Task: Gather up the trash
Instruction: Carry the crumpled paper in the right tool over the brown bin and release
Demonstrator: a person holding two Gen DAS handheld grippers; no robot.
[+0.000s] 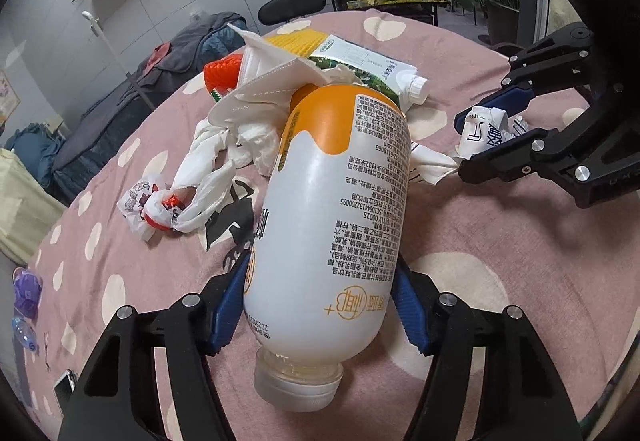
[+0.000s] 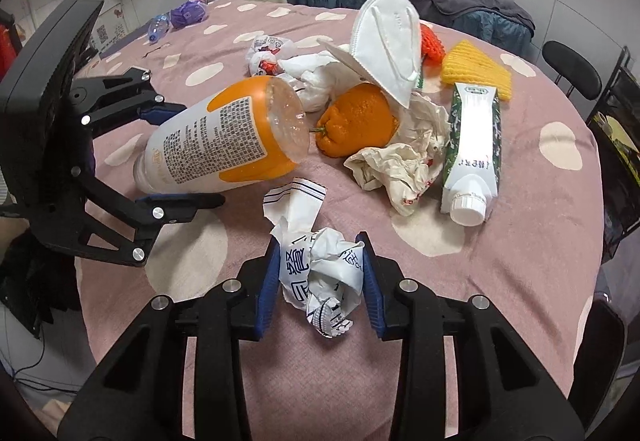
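My left gripper (image 1: 320, 281) is shut on an empty white and orange plastic bottle (image 1: 332, 225), cap toward the camera; the bottle also shows in the right wrist view (image 2: 224, 141), held just above the cloth. My right gripper (image 2: 320, 261) is shut on a crumpled white printed wrapper (image 2: 320, 273), also seen in the left wrist view (image 1: 486, 133). On the table lie a white face mask (image 2: 384, 41), an orange (image 2: 356, 125), crumpled paper (image 2: 396, 169), a green and white carton (image 2: 474, 145), tissues (image 1: 224, 153) and a small printed bag (image 2: 266, 53).
The round table has a pink cloth with pale dots (image 2: 520, 241). Yellow (image 2: 476, 69) and red foam netting (image 2: 432, 41) lie at the far side. A purple item and a small bottle (image 2: 180, 17) sit near the far left edge. A black chair (image 2: 572, 69) stands at the right.
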